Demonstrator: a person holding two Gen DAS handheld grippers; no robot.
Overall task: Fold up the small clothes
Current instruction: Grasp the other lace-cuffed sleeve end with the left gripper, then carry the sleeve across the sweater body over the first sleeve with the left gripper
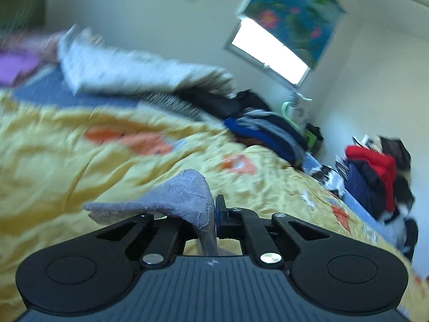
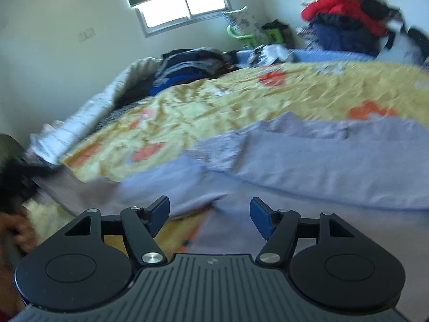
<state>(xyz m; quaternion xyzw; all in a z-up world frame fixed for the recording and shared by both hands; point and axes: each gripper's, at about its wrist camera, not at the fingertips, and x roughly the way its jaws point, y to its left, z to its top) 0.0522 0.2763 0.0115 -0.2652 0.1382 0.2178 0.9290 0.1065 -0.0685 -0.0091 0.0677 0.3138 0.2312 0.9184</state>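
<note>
Two views, logged in turn.

Left wrist view: my left gripper (image 1: 214, 214) has its fingers together, clamped on a corner of the grey garment (image 1: 185, 196). The pinched cloth rises in a peak above the fingers and trails off to the left, lifted clear of the yellow bedspread (image 1: 80, 161). That bedspread carries orange flower prints and is heavily creased. Further back on the bed lie a white patterned quilt (image 1: 120, 72), a purple item (image 1: 18, 67) at the far left edge, and a heap of dark blue clothes (image 1: 268, 131). A second pile topped with a red garment (image 1: 375, 166) sits at the right. On the wall, a window (image 1: 270, 53) is half covered by a floral blind (image 1: 292, 13). The whole view is tilted and motion-blurred.

Right wrist view: my right gripper (image 2: 210, 216) has its blue-padded fingers (image 2: 261, 218) wide apart, holding nothing. Just ahead of them the grey garment (image 2: 308, 166) spreads across the near part of the yellow bedspread (image 2: 241, 99), rumpled on its left side, flatter toward the right. Behind it I note the dark blue clothes (image 2: 187, 67), the red garment (image 2: 340, 5) on the pile at upper right, a green chair (image 2: 238, 33) and the window (image 2: 185, 5).
</note>
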